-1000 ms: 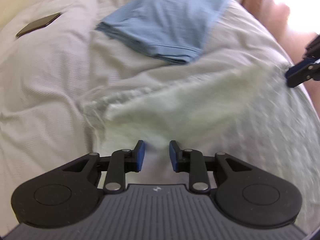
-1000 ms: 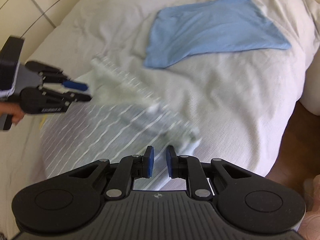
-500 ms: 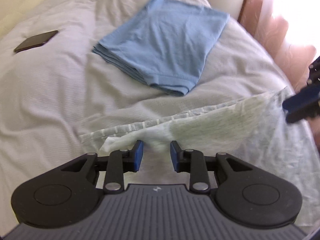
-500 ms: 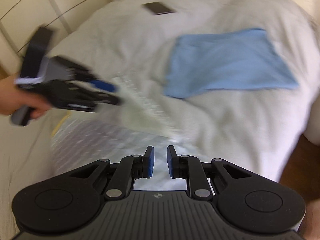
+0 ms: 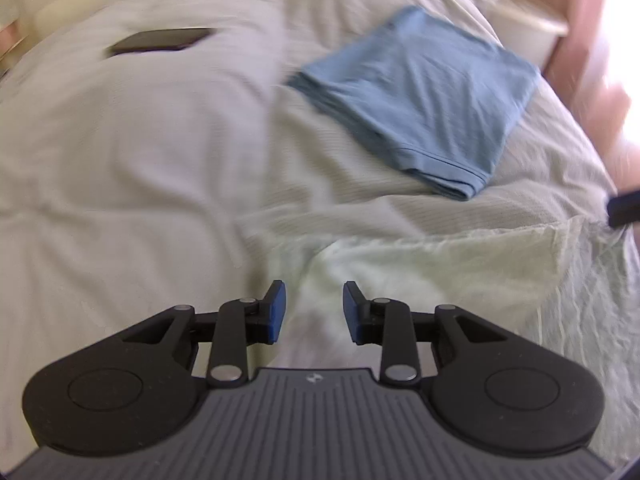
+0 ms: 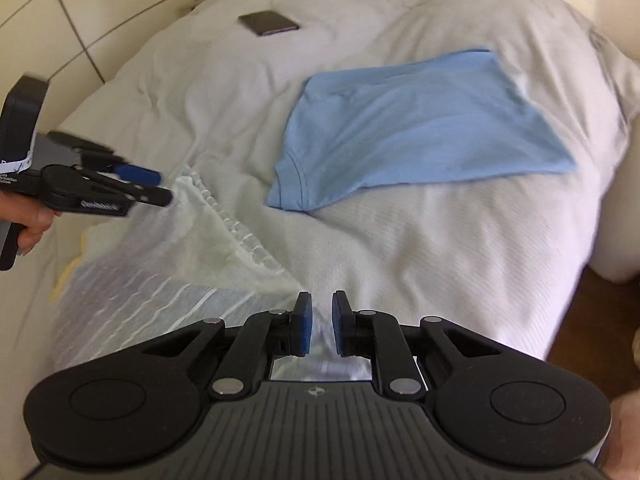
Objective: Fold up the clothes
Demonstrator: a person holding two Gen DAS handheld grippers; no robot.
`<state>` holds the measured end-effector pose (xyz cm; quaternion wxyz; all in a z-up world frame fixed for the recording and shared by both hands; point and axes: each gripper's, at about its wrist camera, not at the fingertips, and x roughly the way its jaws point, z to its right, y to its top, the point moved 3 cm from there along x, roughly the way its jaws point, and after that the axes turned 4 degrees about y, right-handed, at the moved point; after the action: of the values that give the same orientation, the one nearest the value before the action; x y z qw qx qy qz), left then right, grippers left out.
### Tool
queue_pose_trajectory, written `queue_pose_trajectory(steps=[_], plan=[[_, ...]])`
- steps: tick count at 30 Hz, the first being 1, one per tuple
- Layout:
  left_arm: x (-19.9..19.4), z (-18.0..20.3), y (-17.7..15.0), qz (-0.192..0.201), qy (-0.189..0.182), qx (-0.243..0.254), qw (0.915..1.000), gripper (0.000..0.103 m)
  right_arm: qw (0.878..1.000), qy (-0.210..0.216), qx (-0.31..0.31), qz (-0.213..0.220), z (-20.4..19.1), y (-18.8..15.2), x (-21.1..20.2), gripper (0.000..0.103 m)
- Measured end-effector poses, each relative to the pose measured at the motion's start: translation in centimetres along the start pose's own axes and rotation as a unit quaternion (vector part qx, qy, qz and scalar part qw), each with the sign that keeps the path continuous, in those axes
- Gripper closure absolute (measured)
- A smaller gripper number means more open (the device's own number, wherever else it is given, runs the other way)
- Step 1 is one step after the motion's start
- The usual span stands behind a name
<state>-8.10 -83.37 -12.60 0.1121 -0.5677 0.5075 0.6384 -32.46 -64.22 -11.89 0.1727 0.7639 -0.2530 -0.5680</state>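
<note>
I see a pale, sheer white garment with a ruffled hem lying on the near part of the bed, partly folded so that its ruffled edge runs diagonally between my two tools. My right gripper has its blue-padded fingers clenched on the near corner of this garment, the thin fabric bunched in the narrow gap between them. My left gripper is at the far end of the same edge; its fingers stand a little apart with the cloth running in between, but I cannot tell whether they pinch it. In the right wrist view, a hand holds that left tool by its handle. Beyond the white garment, apart from it, a folded light blue T-shirt lies flat on the rumpled white duvet. Farther back on the duvet rests a dark smartphone.
</note>
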Motion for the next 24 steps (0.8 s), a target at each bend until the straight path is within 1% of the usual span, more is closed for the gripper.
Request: queue_pose_trajectory(steps=[3,6,8,10,11,13,15,17,21,22,24], plan=[[-2.7,-1.5,-2.5,-0.006,0.01,-0.016,0.9998,0.076,1.0,0.022,-0.011,-0.009,-2.2,-1.6,-1.9,0.086],[-4.5,-1.5,-5.9,-0.024,0.009,-0.03,0.9992,0.078,0.998,0.053,-0.027,-0.026,-5.2,-3.6,-2.3,0.086],[-4.8,-0.4,-8.4,-0.041,0.009,-0.026,0.9988,0.077,0.996,0.07,-0.034,-0.039,-7.0,-4.9,-1.7,0.086],[-4.4,0.6,-10.7,-0.063,0.011,-0.02,0.9978,0.077,0.994,0.085,-0.038,-0.052,-8.6,-6.1,-0.9,0.086],[-3.9,0.7,-11.7,-0.074,0.014,-0.019,0.997,0.076,0.993,0.091,-0.04,-0.059,-9.2,-6.7,-0.6,0.083],[-2.9,0.5,-13.6,-0.091,0.024,-0.019,0.9954,0.075,0.993,0.088,-0.034,-0.07,-9.6,-7.7,-0.1,0.082],[-2.6,-0.3,-14.4,-0.088,0.026,-0.027,0.9954,0.065,0.994,0.075,-0.025,-0.072,-9.1,-8.6,-0.5,0.082],[-3.2,-1.0,-14.5,-0.081,0.028,-0.026,0.996,0.064,0.995,0.056,-0.022,-0.074,-8.4,-9.6,-1.3,0.082],[-6.1,-0.7,-14.1,-0.047,0.045,0.032,0.9974,0.064,0.996,0.012,-0.032,-0.079,-7.9,-11.2,-3.4,0.08],[-6.8,-0.5,-14.1,-0.04,0.051,0.051,0.9966,0.067,0.996,0.003,-0.042,-0.075,-8.2,-11.5,-4.1,0.08],[-8.1,0.2,-14.5,-0.031,0.061,0.089,0.9937,0.067,0.995,-0.008,-0.068,-0.065,-9.5,-11.8,-5.3,0.079]])
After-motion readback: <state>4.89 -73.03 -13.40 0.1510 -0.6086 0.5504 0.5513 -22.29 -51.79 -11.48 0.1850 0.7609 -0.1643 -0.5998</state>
